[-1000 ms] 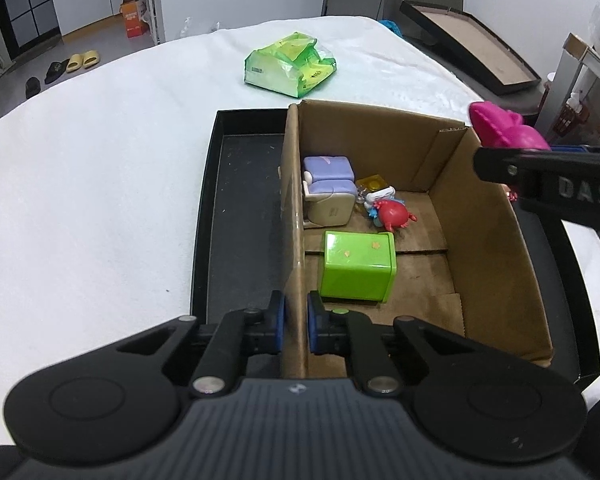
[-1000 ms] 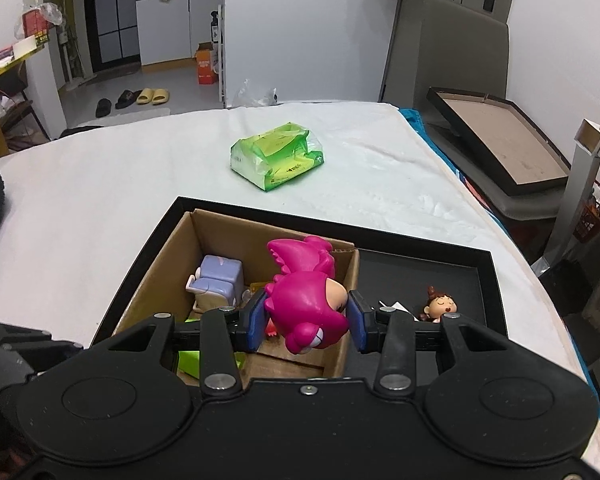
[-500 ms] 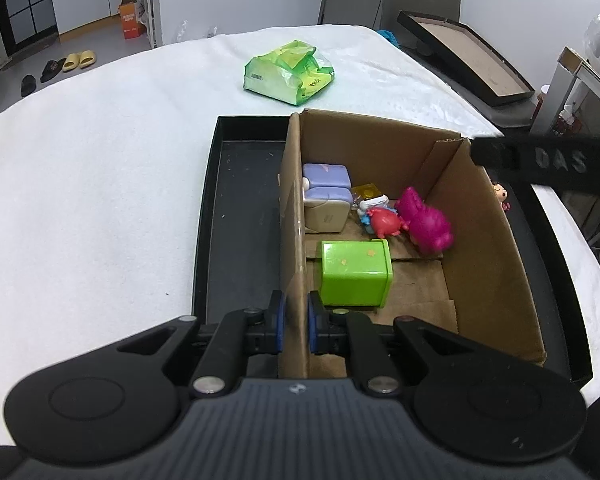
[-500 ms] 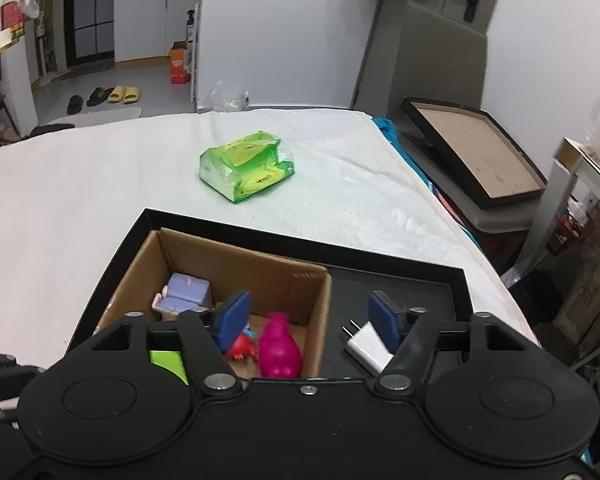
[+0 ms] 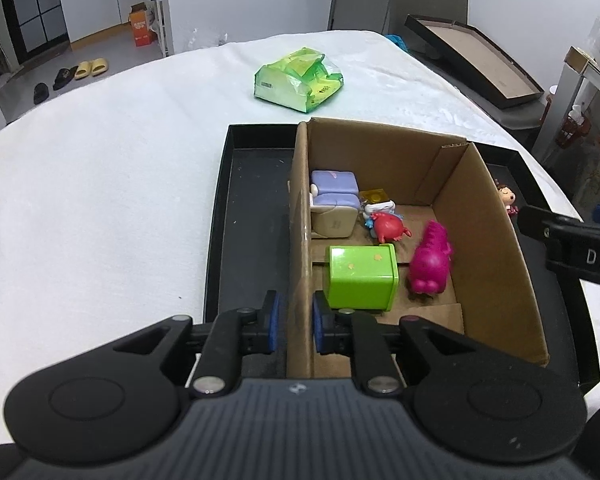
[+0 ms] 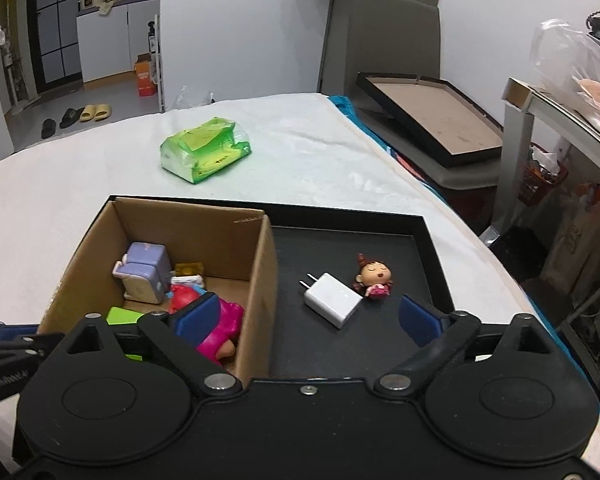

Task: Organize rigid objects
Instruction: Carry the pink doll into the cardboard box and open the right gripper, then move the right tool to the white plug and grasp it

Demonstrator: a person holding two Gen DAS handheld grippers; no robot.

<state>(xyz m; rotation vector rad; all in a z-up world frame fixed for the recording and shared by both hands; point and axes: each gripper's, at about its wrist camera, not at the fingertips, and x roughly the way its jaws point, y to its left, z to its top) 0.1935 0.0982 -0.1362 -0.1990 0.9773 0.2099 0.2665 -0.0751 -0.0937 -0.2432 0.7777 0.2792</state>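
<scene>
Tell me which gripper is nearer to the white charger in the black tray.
Right. The right gripper hovers just in front of the white charger, jaws opening and empty. The left gripper stands at the cardboard box's far wall.

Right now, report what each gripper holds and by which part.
The left gripper grips the cardboard box by its side wall's top edge. The right gripper holds nothing; its jaws are opening over the black tray.

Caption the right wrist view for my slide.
Right gripper opening over a black tray holding a white charger and doll figurine; pink toy lies in the cardboard box.
</scene>
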